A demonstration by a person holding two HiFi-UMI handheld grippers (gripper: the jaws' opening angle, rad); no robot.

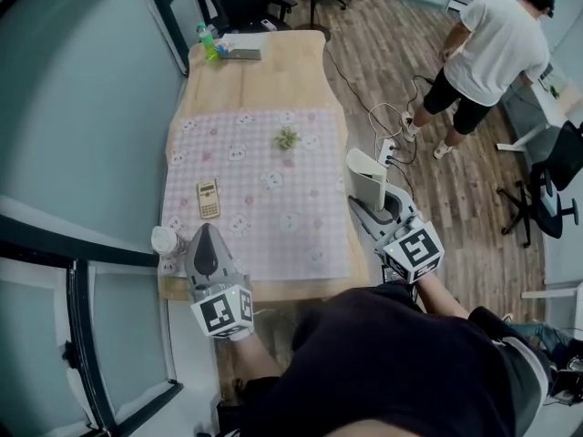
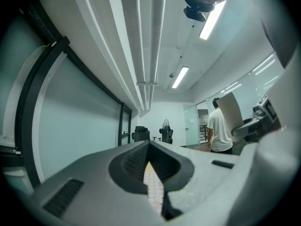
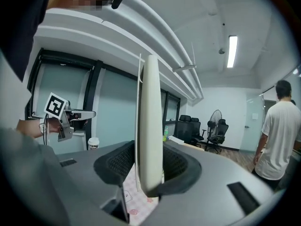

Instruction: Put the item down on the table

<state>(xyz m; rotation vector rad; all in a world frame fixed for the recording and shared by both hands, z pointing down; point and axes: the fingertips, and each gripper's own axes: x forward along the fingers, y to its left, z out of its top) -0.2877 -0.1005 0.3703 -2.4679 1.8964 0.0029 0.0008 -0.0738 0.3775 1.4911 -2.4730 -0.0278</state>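
Right hand-held gripper (image 3: 150,173) clamps upright cream item (image 3: 151,117)

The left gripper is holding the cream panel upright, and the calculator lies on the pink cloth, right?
No, the right gripper holds the cream panel upright, as the right gripper view shows. The calculator does lie on the pink cloth.

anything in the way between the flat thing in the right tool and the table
Nothing visible. The right tool holds the cream flat item upright by the table's right edge, and the pink cloth next to it is bare. The calculator and the small green sprig lie farther off.
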